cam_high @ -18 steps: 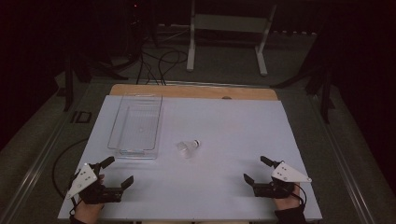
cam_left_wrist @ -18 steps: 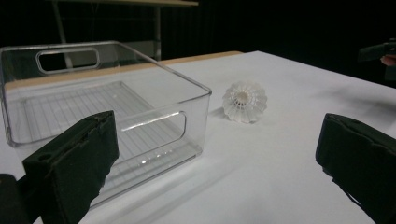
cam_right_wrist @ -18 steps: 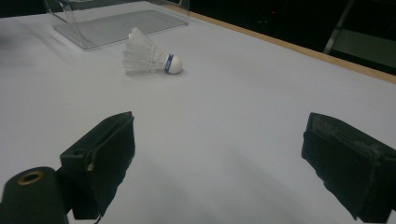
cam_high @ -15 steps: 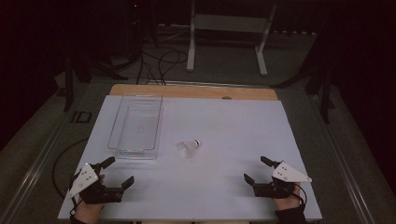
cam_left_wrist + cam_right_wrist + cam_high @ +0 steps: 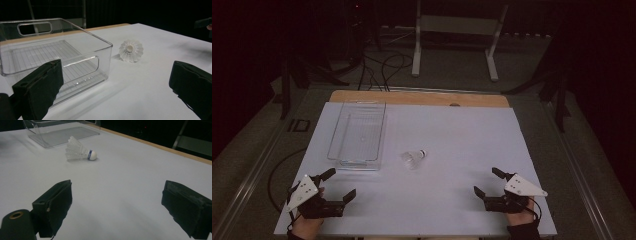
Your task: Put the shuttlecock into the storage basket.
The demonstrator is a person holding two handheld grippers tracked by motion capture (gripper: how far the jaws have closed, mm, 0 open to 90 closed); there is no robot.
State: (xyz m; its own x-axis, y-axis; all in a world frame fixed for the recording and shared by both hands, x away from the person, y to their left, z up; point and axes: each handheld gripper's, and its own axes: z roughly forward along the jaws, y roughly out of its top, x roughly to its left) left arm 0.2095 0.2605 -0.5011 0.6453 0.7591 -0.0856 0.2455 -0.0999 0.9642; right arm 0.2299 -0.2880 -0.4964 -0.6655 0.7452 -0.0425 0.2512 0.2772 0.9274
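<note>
The worktop carried a white sheet over most of its surface, with a strip of bare wood along the far edge. On it, toward the far-left corner, stood a clear plastic bin, empty, its long side running from the near edge toward the far one, with a cut-out handle in each short end wall.

The left tool rested at the near-left corner and the right tool at the near-right corner, each with its jaws spread wide and nothing between them (both hands low on the sheet, well apart from each other).

The shuttlecock lay on its side near the middle of the worktop, just beside the bin's near-right corner but apart from it. Its long axis ran roughly left to right and a little away from the near edge: the feather skirt pointed toward the bin, the cork with its blue band toward the far-right. From the left tool it lay ahead and to the right; from the right tool, ahead and to the left, side-on in the right gripper view. Neither hand looked clearly nearer. The left tool faced the open skirt, so the right would likely close across the axis more easily.
</note>
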